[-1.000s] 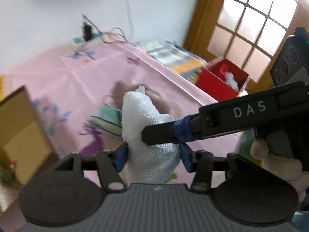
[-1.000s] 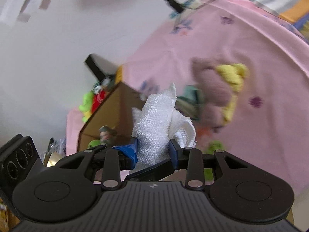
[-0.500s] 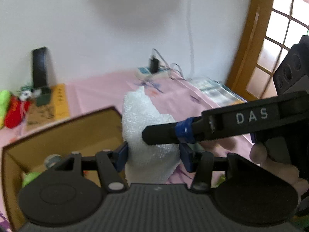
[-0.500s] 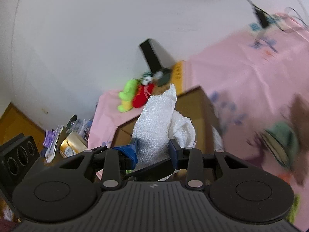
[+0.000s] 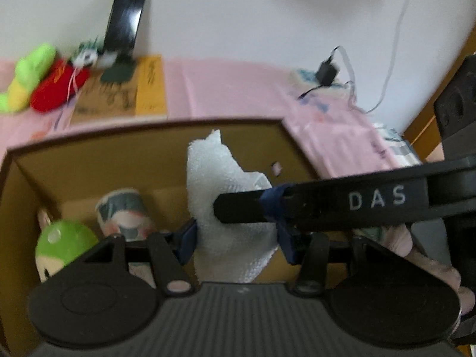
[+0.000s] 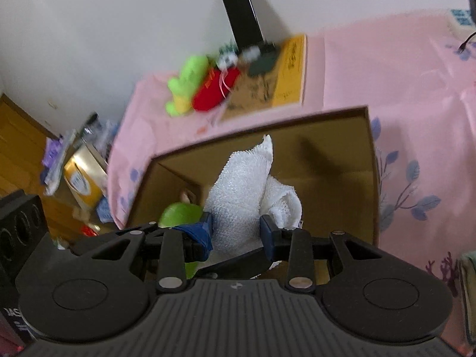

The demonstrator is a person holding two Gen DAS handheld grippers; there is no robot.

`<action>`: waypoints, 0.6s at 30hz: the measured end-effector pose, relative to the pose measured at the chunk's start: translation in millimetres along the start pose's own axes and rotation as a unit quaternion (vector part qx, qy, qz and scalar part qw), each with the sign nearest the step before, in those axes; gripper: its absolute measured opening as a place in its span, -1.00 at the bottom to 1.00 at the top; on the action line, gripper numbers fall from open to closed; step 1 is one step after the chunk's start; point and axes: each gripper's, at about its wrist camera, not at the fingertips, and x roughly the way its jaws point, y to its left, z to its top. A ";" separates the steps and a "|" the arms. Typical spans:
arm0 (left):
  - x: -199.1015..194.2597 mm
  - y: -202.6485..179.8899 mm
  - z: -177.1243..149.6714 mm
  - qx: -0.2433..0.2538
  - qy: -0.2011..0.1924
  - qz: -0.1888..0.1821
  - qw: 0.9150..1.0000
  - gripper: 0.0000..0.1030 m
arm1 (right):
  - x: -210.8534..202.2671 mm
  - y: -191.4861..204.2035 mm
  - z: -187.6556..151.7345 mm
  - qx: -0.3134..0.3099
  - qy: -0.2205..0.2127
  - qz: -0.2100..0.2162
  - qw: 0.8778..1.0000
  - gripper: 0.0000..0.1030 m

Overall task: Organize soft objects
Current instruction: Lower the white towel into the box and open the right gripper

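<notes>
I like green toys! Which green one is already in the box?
The round green toy sits inside the box; the bright green plush lies outside by the wall.

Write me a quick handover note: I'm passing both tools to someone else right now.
Left tool: shut on the white towel.
Right tool: shut on the same towel, from the other side.
The towel hangs over the open cardboard box.
Done: green plush and a patterned soft toy already lie inside.
Left: lower and release the towel. The green and red plush by the wall may still need boxing.
</notes>
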 end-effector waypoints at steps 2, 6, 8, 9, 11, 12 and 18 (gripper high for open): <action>10.5 6.3 -3.4 -0.013 0.019 0.004 1.000 0.01 | 10.3 -1.4 -0.7 -0.006 0.013 -0.008 1.000 -0.64; 26.4 13.9 -7.2 -0.027 0.044 0.013 0.999 0.03 | 23.0 -2.5 -2.8 -0.021 0.034 -0.020 0.999 -0.64; 31.0 15.9 -8.1 -0.032 0.056 0.020 0.998 0.03 | 29.1 -2.2 -2.0 -0.032 0.043 -0.024 0.998 -0.64; 33.1 16.6 -8.6 -0.032 0.060 0.024 0.997 0.03 | 31.2 -3.1 -1.6 -0.034 0.048 -0.024 0.998 -0.64; 34.8 17.2 -10.4 -0.034 0.068 0.031 0.997 0.03 | 36.9 -2.7 -2.3 -0.039 0.057 -0.025 0.997 -0.64; 34.8 16.8 -11.3 -0.037 0.071 0.033 0.996 0.05 | 39.4 -2.3 -2.6 -0.041 0.061 -0.026 0.997 -0.63; 29.2 16.1 -9.5 -0.029 0.064 0.042 0.997 0.21 | 45.6 -6.4 -2.5 -0.034 0.072 -0.038 0.996 -0.58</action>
